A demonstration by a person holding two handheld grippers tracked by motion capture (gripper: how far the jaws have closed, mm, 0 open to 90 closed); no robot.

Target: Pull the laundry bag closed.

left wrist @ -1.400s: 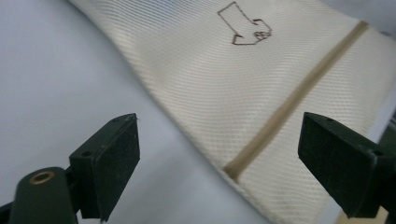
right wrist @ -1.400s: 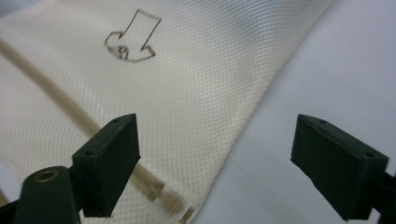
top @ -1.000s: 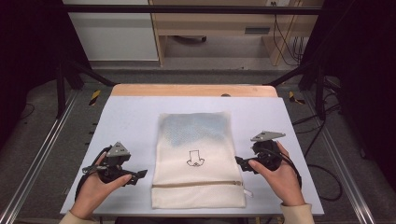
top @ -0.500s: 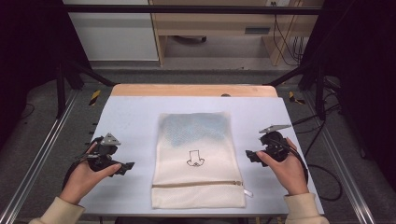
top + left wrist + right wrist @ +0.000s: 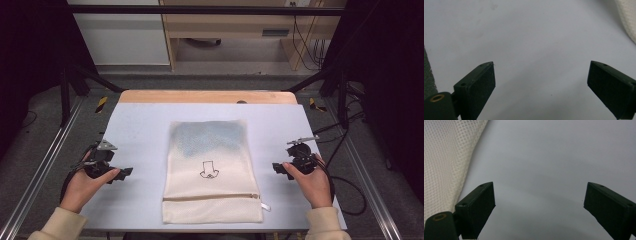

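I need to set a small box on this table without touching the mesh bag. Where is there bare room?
Bare tabletop runs along both sides of the mesh bag. The widest free patch is the far strip between the bag's top edge and the wooden edge. Nearer, the left hand-held gripper and right hand-held gripper crowd the side strips.

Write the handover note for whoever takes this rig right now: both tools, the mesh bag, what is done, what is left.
Left tool: open, holding nothing, low over bare table to the left of the mesh bag.
Right tool: open, holding nothing, to the right of the bag, jaws pointing toward its edge.
Mesh bag: lies flat in the middle of the table, zipper closed near the front edge, something bluish showing through the far half.
Done: bag looks filled and zipped.
Left: probably nothing on the bag; neither tool touches it.
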